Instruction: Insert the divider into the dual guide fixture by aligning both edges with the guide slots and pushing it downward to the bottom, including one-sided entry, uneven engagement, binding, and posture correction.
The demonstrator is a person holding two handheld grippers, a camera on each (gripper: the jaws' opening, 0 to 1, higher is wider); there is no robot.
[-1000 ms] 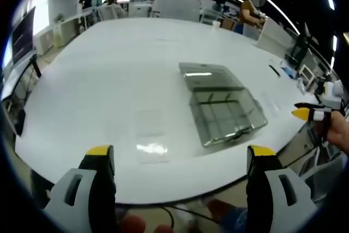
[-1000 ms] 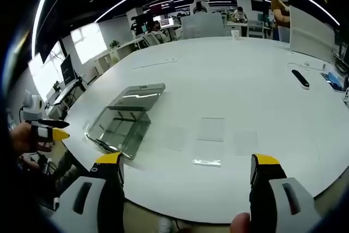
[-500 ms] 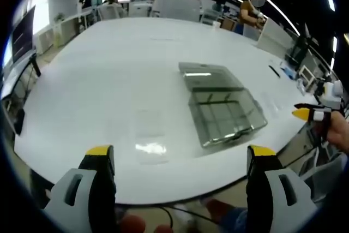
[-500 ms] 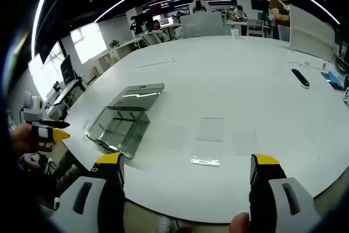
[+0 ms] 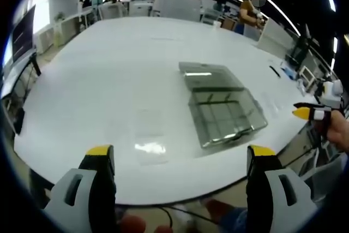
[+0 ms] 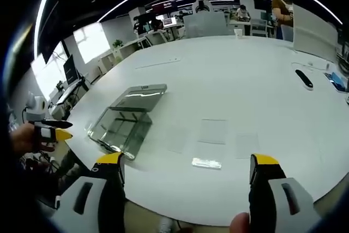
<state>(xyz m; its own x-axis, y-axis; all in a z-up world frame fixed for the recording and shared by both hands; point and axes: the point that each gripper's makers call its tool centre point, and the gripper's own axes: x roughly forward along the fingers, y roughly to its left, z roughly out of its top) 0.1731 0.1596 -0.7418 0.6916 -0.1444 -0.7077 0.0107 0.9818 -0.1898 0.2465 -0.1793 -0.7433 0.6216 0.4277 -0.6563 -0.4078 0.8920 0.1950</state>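
Both grippers hover open and empty. The clear divider (image 6: 206, 162) lies flat on the surface (image 6: 234, 75), nearer the right gripper (image 6: 185, 170), right of the fixture (image 6: 122, 126).

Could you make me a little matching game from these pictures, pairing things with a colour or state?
Things:
1. clear box
2. remote
3. right gripper
4. table

States:
A. white
B. open, holding nothing
C. dark, lying near the far edge
D. see-through, lid open

Pairs: 1-D, 2-C, 3-B, 4-A
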